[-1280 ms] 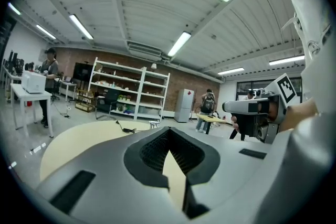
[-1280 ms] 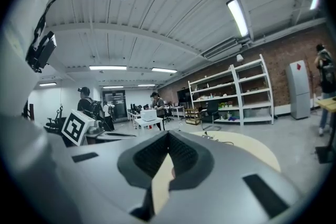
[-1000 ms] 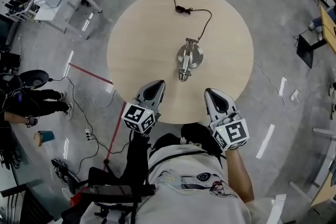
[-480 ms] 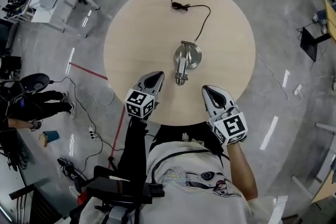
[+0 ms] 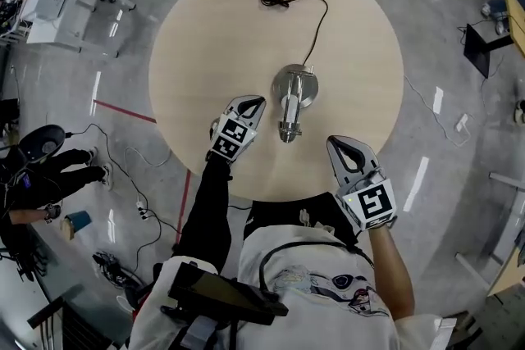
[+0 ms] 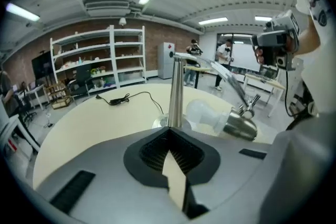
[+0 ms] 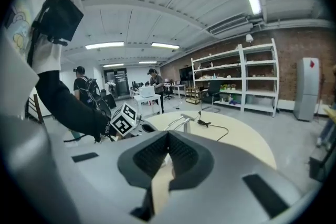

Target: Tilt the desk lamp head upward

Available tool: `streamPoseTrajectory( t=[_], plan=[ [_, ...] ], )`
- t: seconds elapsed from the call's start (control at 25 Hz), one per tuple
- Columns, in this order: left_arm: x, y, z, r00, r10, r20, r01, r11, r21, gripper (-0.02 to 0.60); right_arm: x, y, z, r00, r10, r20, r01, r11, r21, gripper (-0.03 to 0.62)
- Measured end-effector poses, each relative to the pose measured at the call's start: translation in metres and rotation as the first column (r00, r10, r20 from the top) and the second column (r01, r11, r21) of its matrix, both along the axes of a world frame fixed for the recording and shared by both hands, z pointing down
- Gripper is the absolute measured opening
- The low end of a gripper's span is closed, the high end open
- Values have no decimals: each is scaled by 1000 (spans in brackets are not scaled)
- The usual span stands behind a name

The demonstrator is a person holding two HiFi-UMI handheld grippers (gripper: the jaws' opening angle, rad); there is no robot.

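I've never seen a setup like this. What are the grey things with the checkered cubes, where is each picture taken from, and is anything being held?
There is no robot here. A person holds a hand-operated gripper in each hand, and the cubes are part of those grippers. The head view comes from a camera on the person's head, looking down on a round table, the left gripper and the right gripper. The two gripper views come from a camera on each gripper, looking along its fingers. On the table stands a metal desk lamp. Its bulb droops toward the person, and its cord lies unplugged. Both grippers' fingers are together with nothing between them, and neither touches the lamp.
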State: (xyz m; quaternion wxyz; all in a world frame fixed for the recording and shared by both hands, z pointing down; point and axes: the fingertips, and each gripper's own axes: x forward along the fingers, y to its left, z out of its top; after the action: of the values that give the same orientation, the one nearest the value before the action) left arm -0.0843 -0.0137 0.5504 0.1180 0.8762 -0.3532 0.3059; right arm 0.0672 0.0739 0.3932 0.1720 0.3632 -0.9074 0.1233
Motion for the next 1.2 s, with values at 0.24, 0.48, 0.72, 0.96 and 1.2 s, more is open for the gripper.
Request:
streamPoseTrajectory(
  t=[0.24,0.48,0.72,0.96,1.2],
  plan=[
    [10,-20,45,978,163,131,-163,987,-15,-9,-28,-18,25,986,-97,-138,101,995,18,3],
    [31,-37,78,945,288,158,-285,958,-41,-9,-42,-31,37,984,-102,-148,101,995,-10,3],
    [51,-44,98,929,359,86,-354,933,-68,-9,-48,-37,45,970,-137,-202,140,990,-3,3],
    [53,-39,112,914,401,65,-392,913,-114,-9,-61,-41,46,925,-252,-283,274,961,42,3],
    [58,-41,112,912,406,51,-397,909,-128,-9,-64,-39,52,791,-390,-472,487,868,97,29]
  ],
)
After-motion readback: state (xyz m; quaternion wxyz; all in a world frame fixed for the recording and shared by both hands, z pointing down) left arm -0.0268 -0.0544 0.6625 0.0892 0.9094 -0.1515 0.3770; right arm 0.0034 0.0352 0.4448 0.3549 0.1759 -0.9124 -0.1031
